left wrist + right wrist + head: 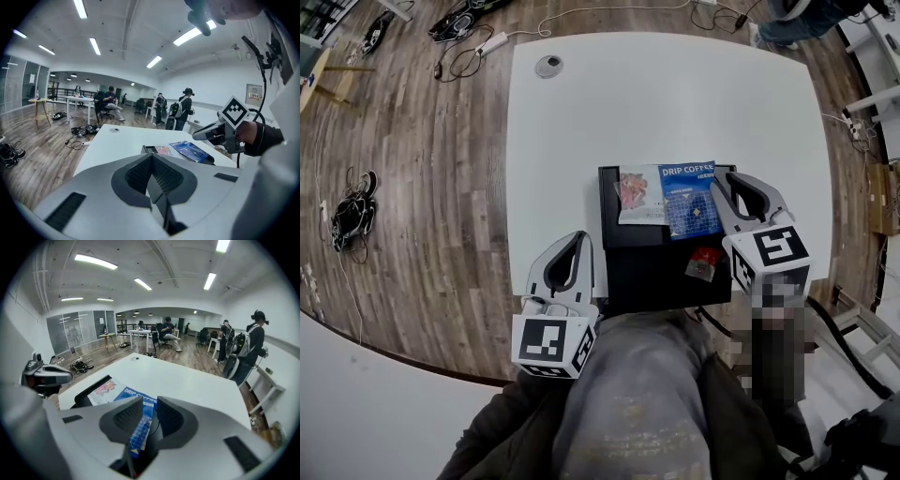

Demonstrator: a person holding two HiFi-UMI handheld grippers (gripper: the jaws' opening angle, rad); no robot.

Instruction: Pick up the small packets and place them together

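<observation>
Lap: a grey trouser leg (647, 394) fills the bottom centre of the head view, below the table edge.
Left gripper (578, 239): lower left of centre in the head view, off the left side of the black tray. Its own view shows the ribbed pads pressed together at the tip (151, 157) with nothing between them.
Left marker cube (551, 345): black-and-white square pattern, no readable text.
Right gripper (724, 180): right of centre, angled down over the right edge of the tray. In its own view (149, 401) the fingers are spread, and the near end of the blue packet lies in the gap, with the pads clear of it.
Right marker cube (773, 251): black-and-white square pattern, facing up.
Black tray (647, 267): sits at the near edge of the white table (675, 103) and holds all three packets.
Blue packet (687, 199): flat in the upper right of the tray. It reads "DRIP COFFEE" in white capitals across its top (132, 394). The smaller print below is too small to read.
Pale packet (639, 195): white with a pink printed picture, touching the left side of the blue packet. Its text is not legible.
Red packet (704, 262): small, in the lower right of the tray, apart from the other two and just beside the right marker cube.
Grey disc (548, 66): round, set in the table's upper-left corner.
Floor: wood boards with cables and a power strip (478, 47) at upper left, and a pair of shoes (353, 214) at the left edge.
Background: a seated person (168, 333) and a standing person with a backpack (248, 348) in the right gripper view.
</observation>
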